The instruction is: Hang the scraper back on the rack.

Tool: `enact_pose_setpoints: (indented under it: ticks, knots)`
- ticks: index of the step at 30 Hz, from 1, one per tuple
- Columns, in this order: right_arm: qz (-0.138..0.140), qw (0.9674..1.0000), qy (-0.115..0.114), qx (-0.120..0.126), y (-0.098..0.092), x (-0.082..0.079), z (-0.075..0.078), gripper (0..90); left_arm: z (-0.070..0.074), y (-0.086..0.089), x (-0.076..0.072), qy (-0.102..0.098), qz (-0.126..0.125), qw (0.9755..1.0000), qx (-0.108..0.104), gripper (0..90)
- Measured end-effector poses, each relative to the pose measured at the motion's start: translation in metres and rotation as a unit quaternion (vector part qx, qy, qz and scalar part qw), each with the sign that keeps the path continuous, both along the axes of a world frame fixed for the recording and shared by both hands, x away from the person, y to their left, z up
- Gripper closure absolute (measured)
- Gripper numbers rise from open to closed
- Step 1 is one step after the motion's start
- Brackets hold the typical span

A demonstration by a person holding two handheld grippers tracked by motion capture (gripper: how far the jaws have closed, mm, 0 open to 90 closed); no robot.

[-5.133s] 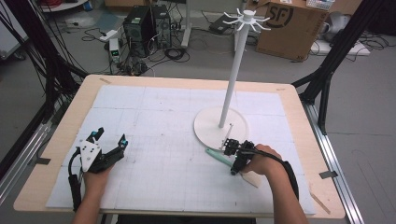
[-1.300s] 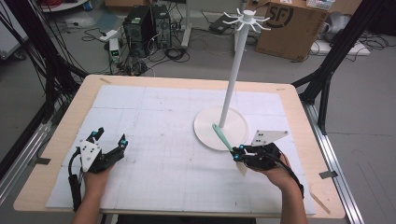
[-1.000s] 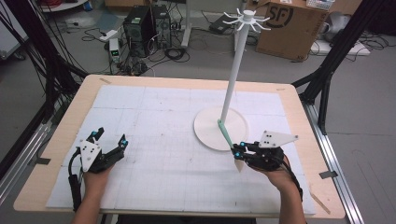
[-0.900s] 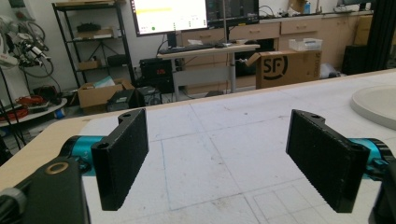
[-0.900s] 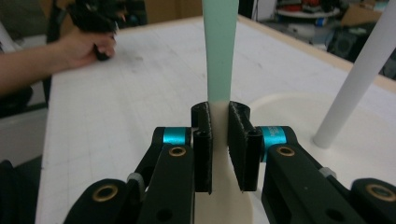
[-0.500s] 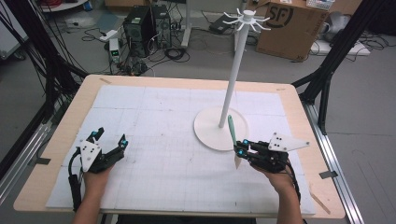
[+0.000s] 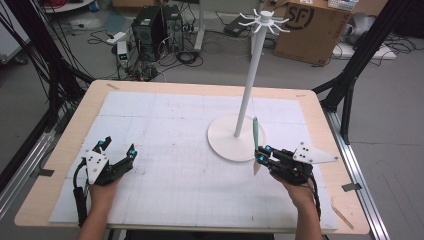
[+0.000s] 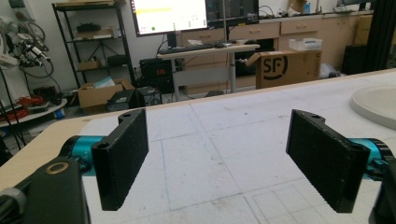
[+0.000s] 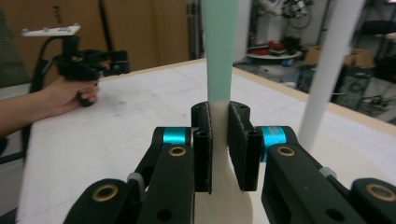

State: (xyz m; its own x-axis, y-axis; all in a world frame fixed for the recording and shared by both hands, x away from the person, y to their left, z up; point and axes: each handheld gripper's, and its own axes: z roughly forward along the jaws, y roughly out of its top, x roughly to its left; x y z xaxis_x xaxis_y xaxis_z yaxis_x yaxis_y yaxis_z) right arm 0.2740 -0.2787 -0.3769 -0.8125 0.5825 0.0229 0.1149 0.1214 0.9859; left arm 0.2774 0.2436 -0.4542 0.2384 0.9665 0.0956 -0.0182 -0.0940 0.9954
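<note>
A utensil with a mint-green handle [image 7: 255,131] and a cream head [image 7: 257,168] stands nearly upright, handle up, with my right gripper [image 7: 260,154] shut on its neck. It is held just right of the white stand's round base [image 7: 222,140]. In the right gripper view the jaws pinch the utensil [image 9: 219,46] where green meets cream, and the stand's pole [image 9: 329,70] rises close on the right. The pole [image 7: 248,80] carries a ring of hooks [image 7: 263,21] at its top. My left gripper [image 7: 118,146] rests open near the table's front left, nothing between its fingers [image 8: 123,158].
A white gridded mat [image 7: 170,130] covers the wooden table [image 7: 75,125]. The round base edge [image 8: 376,100] shows at the right of the left gripper view. The other hand and its gripper [image 9: 91,60] appear far left in the right gripper view. A cardboard box [image 7: 310,30] and cables lie on the floor beyond the table.
My right gripper lifted the utensil off the mat by the base, moved a little right and swung the green handle from leaning left to nearly upright. The left gripper stayed put.
</note>
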Motion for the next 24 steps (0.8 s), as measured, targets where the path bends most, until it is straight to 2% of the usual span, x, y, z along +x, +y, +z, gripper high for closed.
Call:
enact_pose_setpoints:
  ticks: [4, 11, 14, 17, 20, 24]
  knots:
    - [-0.036, 0.9992, -0.012, 0.009, -0.003, -0.002, 0.002, 80.8, 0.0, 0.0, 0.0, 0.0, 0.0, 1.0, 0.0, 21.5]
    - [-0.075, 0.9966, -0.022, 0.026, -0.009, -0.007, 0.002, 80.8, 0.0, 0.0, 0.0, 0.0, 0.0, 1.0, 0.0, 21.5]
    - [-0.097, 0.9939, -0.026, 0.044, -0.013, -0.009, -0.002, 80.8, 0.0, 0.0, 0.0, 0.0, 0.0, 1.0, 0.0, 21.6]
    - [-0.132, 0.9893, -0.03, 0.055, -0.017, -0.01, -0.004, 80.8, 0.0, 0.0, 0.0, 0.0, 0.0, 1.0, 0.001, 21.5]
    - [-0.145, 0.9863, -0.031, 0.073, -0.022, -0.012, -0.004, 80.8, 0.0, 0.0, 0.0, 0.0, 0.0, 1.0, 0.001, 21.6]
    - [-0.149, 0.9856, -0.03, 0.074, -0.025, -0.013, -0.004, 80.8, 0.0, 0.0, 0.0, -0.001, 0.0, 1.0, 0.0, 21.6]
